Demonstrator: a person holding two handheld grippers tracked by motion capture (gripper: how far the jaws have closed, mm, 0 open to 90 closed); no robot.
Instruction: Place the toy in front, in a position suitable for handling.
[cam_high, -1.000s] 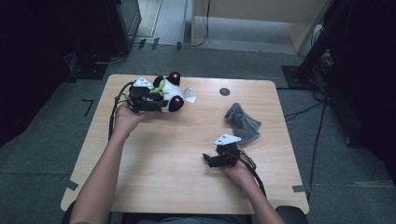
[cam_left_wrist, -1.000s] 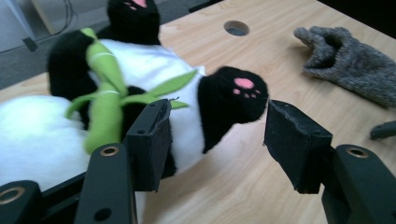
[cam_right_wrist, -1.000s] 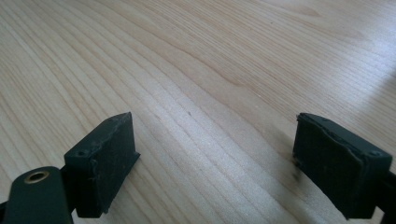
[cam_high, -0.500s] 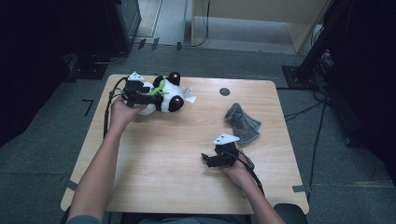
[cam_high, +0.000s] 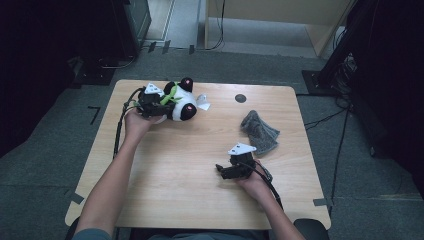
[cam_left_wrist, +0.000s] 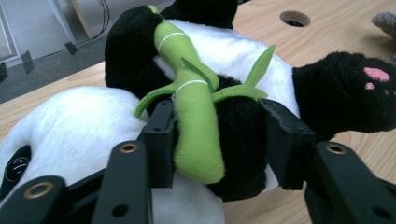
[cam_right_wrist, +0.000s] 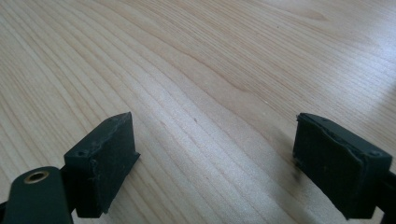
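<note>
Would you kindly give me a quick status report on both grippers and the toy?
Left gripper jaws just closing on black-and-white plush panda, green bamboo between. Right gripper open over bare table. Nothing obstructing.

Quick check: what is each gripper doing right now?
Left gripper: jaws just closing, clamped on the toy panda at its arm and green bamboo.
Right gripper: open, empty, over the table.

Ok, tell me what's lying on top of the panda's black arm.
A green felt bamboo stalk with leaves lies across the plush panda, over its black arm. The left gripper has just been closing; its jaws press stalk and arm together. What the arm covers underneath cannot be seen.
</note>
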